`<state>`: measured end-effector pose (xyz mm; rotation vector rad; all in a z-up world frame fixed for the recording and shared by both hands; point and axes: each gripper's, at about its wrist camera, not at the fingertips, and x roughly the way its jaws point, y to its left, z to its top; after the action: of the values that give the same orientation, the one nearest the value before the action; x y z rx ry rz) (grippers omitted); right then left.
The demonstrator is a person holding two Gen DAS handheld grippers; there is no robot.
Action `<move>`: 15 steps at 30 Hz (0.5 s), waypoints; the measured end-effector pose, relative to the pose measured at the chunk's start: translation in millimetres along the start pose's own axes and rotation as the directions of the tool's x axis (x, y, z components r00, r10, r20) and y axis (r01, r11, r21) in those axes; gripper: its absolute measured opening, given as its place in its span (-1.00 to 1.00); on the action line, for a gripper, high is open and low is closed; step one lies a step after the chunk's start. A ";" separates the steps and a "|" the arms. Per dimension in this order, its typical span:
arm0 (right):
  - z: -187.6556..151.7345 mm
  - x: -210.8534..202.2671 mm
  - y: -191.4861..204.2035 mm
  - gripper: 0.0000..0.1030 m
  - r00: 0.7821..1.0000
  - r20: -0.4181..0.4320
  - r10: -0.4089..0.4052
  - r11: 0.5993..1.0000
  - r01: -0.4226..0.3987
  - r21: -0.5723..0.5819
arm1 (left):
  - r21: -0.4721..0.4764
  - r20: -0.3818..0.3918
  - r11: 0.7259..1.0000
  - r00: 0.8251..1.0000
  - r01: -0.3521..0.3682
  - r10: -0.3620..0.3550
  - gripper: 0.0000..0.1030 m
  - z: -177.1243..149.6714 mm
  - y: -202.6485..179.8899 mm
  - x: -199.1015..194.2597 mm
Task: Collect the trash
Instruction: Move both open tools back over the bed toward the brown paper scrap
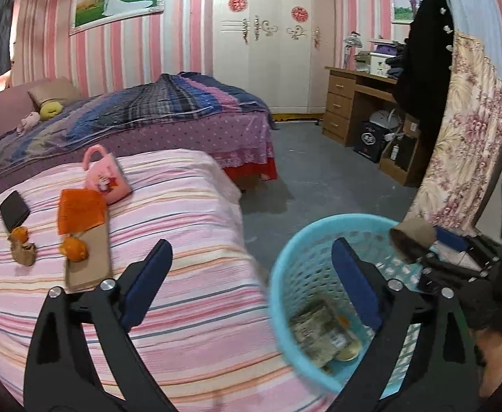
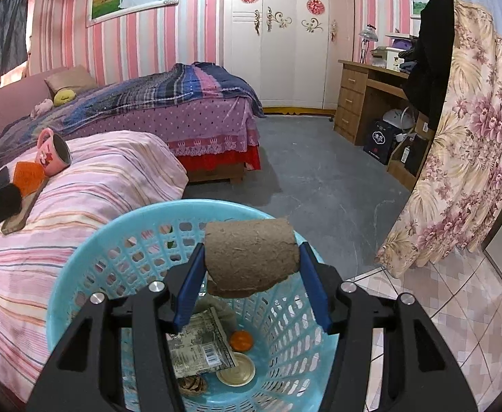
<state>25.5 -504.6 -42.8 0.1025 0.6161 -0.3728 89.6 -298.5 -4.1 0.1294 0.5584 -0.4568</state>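
Note:
My right gripper (image 2: 252,250) is shut on a brown cardboard tube (image 2: 251,257) and holds it over the blue plastic basket (image 2: 79,267). In the basket lie a printed wrapper (image 2: 199,346), an orange peel (image 2: 241,340), a round lid (image 2: 235,372) and a crumpled brown scrap (image 2: 192,384). My left gripper (image 1: 251,247) stands open with nothing in it, above the striped bed's edge and the basket (image 1: 285,264). On the striped bedcover (image 1: 182,213) lie orange peels (image 1: 76,249), a brown crumpled scrap (image 1: 24,254) and an orange paper (image 1: 79,211).
A pink mug (image 1: 106,178), a black phone (image 1: 14,210) and a cardboard strip (image 1: 89,267) also lie on the striped cover. A larger bed (image 1: 182,110) stands behind. A wooden desk (image 1: 350,99) and a floral curtain (image 1: 463,144) are to the right, with grey floor (image 1: 319,178) between.

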 end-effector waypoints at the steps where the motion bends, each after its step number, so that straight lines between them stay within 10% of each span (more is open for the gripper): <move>1: -0.1 -0.1 1.4 0.06 1.000 0.002 0.002 1.000 -0.002 0.001 | -0.004 -0.001 1.000 1.000 -0.014 0.014 0.83 -1.5 5.3 -0.1; 15: 6.6 -0.1 47.0 0.81 0.999 0.028 -0.030 0.998 0.032 -0.057 | -0.084 0.017 0.982 0.985 -0.167 0.169 0.89 -6.7 100.6 -29.1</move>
<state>46.5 -462.3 -38.1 0.0326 0.6019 -0.3858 110.0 -195.9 5.5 0.0916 0.5370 -0.2704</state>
